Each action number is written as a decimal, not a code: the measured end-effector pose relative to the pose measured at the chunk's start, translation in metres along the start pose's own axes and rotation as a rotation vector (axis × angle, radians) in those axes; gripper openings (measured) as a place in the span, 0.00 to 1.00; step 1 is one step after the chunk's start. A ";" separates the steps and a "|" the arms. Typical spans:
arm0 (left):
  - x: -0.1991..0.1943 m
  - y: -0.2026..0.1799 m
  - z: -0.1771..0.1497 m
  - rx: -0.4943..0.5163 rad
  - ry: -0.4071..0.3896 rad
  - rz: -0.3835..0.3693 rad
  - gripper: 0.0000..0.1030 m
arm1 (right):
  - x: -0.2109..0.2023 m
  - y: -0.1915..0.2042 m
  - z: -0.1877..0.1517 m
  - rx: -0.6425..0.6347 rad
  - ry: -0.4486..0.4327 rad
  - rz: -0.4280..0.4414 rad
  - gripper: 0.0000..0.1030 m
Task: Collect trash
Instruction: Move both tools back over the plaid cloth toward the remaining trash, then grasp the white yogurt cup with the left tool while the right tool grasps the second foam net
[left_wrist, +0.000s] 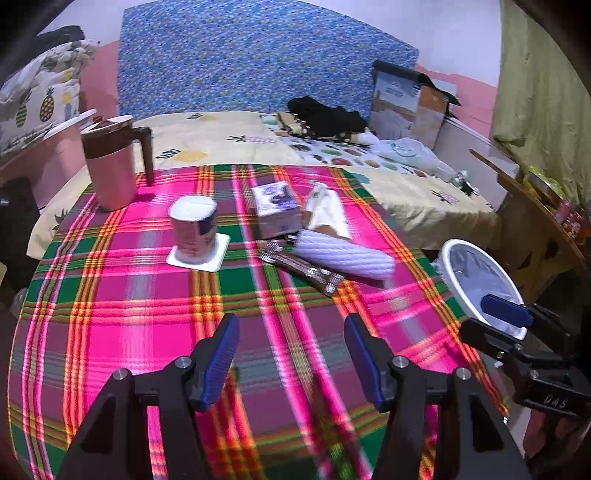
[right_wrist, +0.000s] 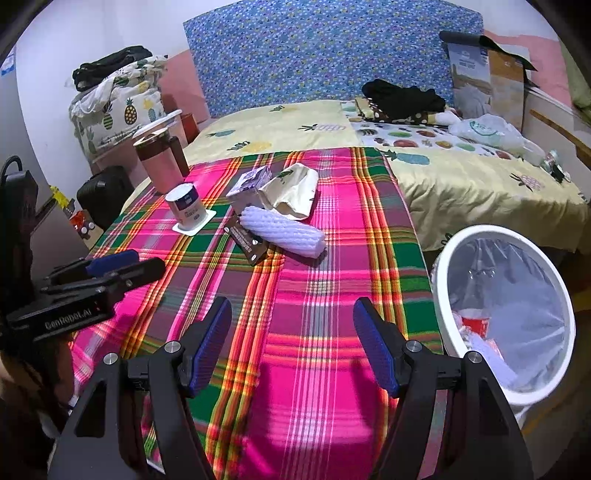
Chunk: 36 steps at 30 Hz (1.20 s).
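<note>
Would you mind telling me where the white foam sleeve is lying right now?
In both views the white foam sleeve lies mid-cloth, overlapping the brown wrapper, just in front of the small carton.

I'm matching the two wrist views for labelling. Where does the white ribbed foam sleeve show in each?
Left wrist: white ribbed foam sleeve right of centre, mid-height, on the plaid cloth.
Right wrist: centre, upper half.
Shared landmark: brown wrapper lying against its near side.
</note>
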<state>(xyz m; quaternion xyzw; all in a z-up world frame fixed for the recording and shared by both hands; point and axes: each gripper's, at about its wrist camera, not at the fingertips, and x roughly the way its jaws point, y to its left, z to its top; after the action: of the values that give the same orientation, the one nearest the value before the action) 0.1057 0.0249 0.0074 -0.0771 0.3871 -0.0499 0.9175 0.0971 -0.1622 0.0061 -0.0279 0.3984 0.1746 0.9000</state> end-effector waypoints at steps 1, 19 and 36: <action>0.003 0.005 0.002 -0.007 0.002 0.008 0.58 | 0.002 -0.001 0.002 -0.005 0.001 0.004 0.68; 0.069 0.070 0.050 -0.023 0.014 0.100 0.58 | 0.059 -0.012 0.037 -0.067 0.052 0.014 0.66; 0.125 0.093 0.077 -0.038 0.073 0.089 0.53 | 0.104 -0.008 0.046 -0.148 0.139 0.057 0.43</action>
<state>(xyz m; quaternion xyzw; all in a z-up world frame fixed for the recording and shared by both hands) 0.2507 0.1052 -0.0447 -0.0754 0.4241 -0.0042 0.9024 0.1974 -0.1310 -0.0387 -0.0950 0.4467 0.2268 0.8602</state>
